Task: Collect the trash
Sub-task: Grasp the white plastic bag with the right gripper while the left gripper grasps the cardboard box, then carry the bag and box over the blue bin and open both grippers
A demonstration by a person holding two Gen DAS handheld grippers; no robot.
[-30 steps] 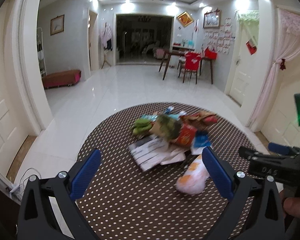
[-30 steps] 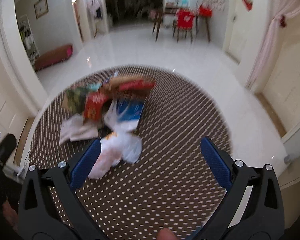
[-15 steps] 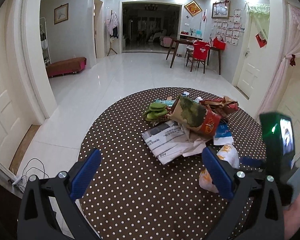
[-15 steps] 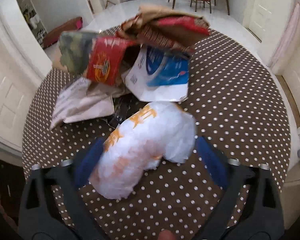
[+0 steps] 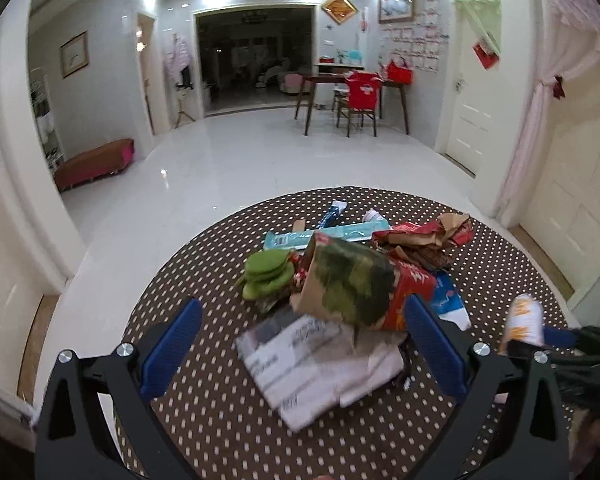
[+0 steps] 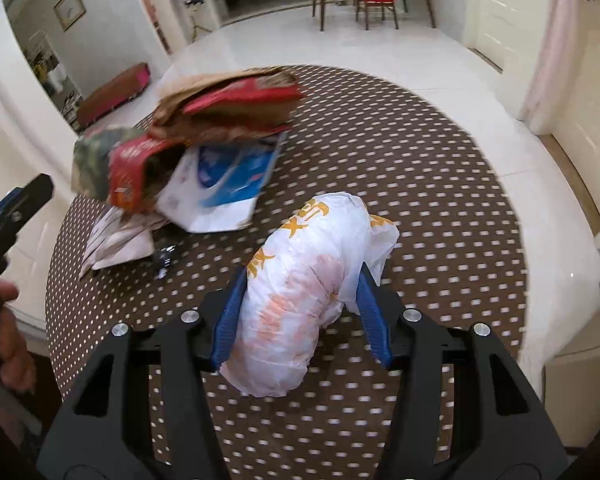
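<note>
on the dotted table (image 6: 440, 184), the right hand-held gripper (image 6: 300, 304), earlier wide, is closing around the white bag (image 6: 304, 292).

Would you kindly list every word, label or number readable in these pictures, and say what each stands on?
None can be read with confidence.
White plastic bag, between the closing right gripper pads: orange characters, creased, illegible.
Red and green carton: blurred print.
Folded newspaper: blurred.
Blue and white packet: blurred.
</note>
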